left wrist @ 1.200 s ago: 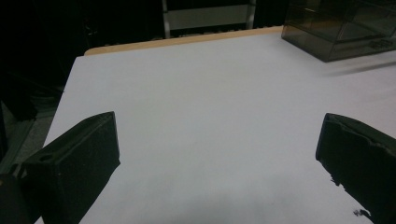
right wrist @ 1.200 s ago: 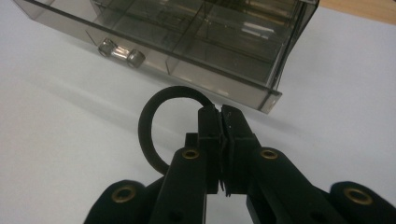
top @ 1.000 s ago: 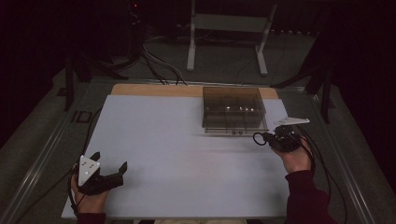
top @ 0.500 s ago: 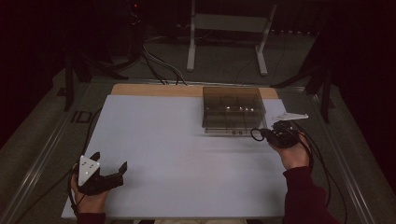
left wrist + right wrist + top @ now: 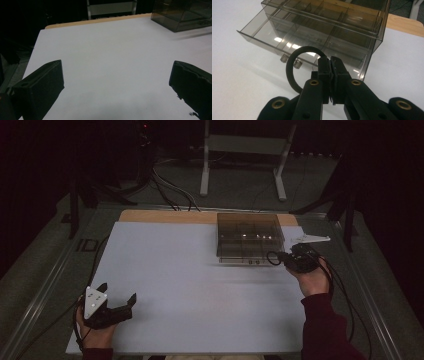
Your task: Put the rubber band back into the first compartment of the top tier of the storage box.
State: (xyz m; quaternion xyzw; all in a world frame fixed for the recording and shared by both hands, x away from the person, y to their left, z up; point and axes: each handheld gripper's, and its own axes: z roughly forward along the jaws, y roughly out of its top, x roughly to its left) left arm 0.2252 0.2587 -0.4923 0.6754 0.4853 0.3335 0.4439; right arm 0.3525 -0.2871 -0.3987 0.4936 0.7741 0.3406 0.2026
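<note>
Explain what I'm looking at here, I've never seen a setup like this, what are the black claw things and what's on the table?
A person sits at a white-topped table and holds a hand tool with two black jaws in each hand. One picture looks down from above; the other two come from cameras riding on each tool. The left gripper rests near the table's front corner, jaws wide apart and holding nothing. The right gripper has its jaws pinched shut on a thin black rubber ring. Just beyond it stands a smoky clear plastic organiser box, its compartmented lower drawer pulled out toward the ring.
</note>
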